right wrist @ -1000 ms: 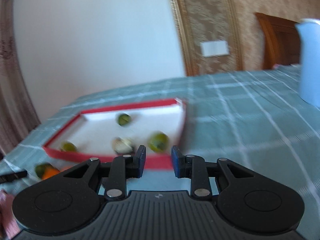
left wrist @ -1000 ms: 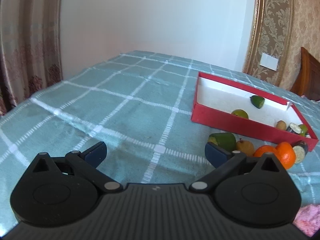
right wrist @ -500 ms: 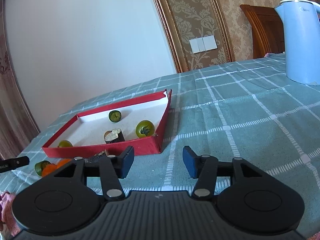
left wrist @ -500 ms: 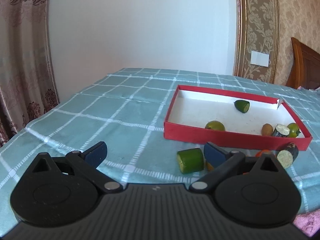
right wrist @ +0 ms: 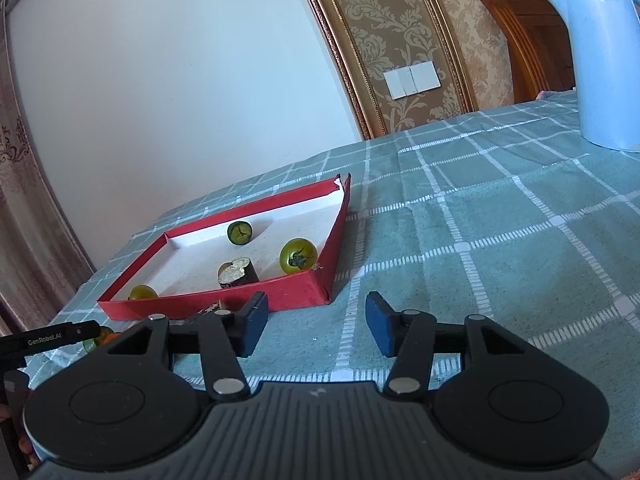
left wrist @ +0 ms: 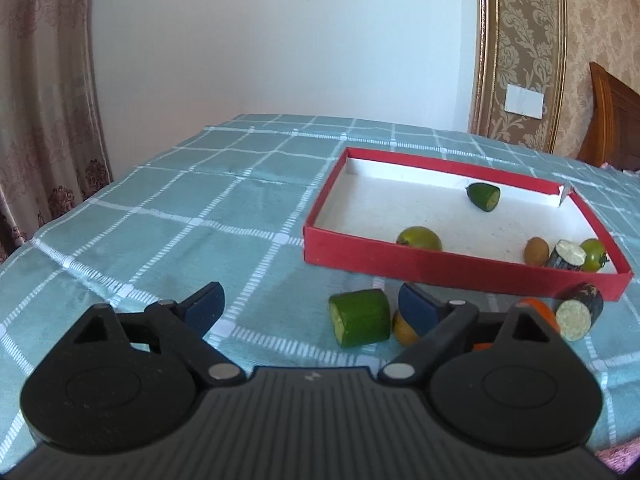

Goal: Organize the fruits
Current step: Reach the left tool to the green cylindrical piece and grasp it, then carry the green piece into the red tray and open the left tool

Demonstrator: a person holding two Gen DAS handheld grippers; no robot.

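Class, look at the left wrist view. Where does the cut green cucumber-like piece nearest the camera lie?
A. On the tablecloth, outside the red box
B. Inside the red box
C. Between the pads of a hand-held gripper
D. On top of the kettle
A: the cut green piece lies on the tablecloth in front of the red box, outside its near wall.

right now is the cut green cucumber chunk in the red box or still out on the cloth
Out. The cucumber chunk lies on its side on the checked cloth, in front of the red box's near wall.
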